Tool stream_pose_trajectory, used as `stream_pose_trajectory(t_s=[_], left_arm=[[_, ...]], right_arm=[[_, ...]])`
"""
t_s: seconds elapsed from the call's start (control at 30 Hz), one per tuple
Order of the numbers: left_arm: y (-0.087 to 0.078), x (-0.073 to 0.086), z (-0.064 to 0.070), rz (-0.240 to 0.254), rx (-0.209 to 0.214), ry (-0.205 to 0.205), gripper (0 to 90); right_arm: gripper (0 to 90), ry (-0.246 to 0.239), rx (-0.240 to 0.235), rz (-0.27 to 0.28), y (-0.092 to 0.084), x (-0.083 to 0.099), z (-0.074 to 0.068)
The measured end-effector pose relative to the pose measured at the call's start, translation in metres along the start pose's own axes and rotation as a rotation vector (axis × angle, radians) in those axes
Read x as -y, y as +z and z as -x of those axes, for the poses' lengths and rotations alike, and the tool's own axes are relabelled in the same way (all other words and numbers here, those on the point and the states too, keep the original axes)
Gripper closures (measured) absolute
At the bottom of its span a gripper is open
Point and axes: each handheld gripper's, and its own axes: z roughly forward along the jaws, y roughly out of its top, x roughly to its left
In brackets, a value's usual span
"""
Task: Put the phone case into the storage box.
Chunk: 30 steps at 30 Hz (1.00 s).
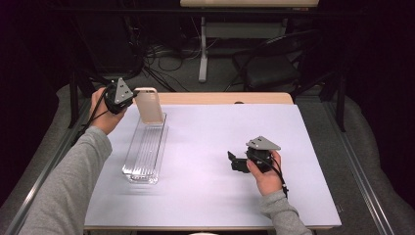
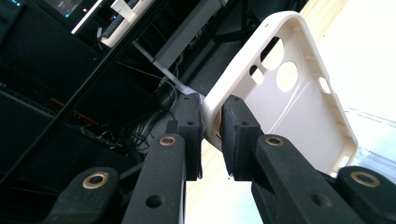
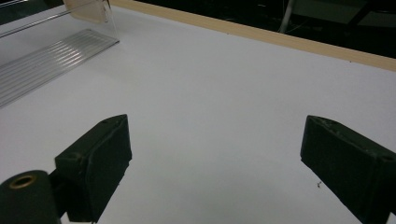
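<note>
A cream phone case (image 1: 149, 105) hangs upright over the far end of a clear ribbed plastic tray (image 1: 145, 152). My left gripper (image 1: 133, 99) is shut on the case's edge. In the left gripper view the two pads pinch the rim of the phone case (image 2: 299, 107), whose inner side with camera cut-outs faces the camera. My right gripper (image 1: 234, 161) rests low over the white table at the right, open and holding nothing. In the right gripper view its jaws stand wide apart around my right gripper (image 3: 215, 163) midpoint, with the clear tray (image 3: 51, 58) at far left.
The white mat (image 1: 215, 147) covers the table, whose wooden edge (image 1: 225, 98) runs along the back. Behind it are a table leg, cables and a dark chair (image 1: 269, 68). Metal rails run along both sides of the table.
</note>
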Motion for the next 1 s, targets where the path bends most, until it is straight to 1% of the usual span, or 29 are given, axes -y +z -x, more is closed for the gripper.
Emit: stream_pose_trajectory(t_s=[0.27, 0.37, 0.57, 0.77, 0.9, 1.0], left_arm=[[0.004, 0.007, 0.004, 0.009, -0.016, -0.016, 78.9], [0.006, 0.01, 0.005, 0.007, -0.013, -0.024, 78.9], [0.007, 0.01, 0.007, 0.011, -0.01, -0.009, 78.9], [0.011, 0.009, 0.011, 0.001, -0.006, 0.008, 78.8], [0.012, 0.01, 0.012, 0.005, -0.004, 0.006, 78.9], [0.013, 0.009, 0.013, 0.006, -0.003, 0.012, 78.9]], right_arm=[[8.1, -0.001, -0.003, 0.0, 0.0, 0.0, 0.0], [8.1, 0.001, -0.001, -0.001, 0.0, 0.0, 0.001], [8.1, -0.002, 0.0, -0.003, 0.002, 0.001, 0.001], [8.1, -0.008, -0.002, -0.007, 0.002, 0.001, 0.001], [8.1, -0.004, 0.003, -0.004, 0.002, 0.001, 0.002], [8.1, -0.004, 0.002, -0.002, 0.002, 0.001, 0.002]])
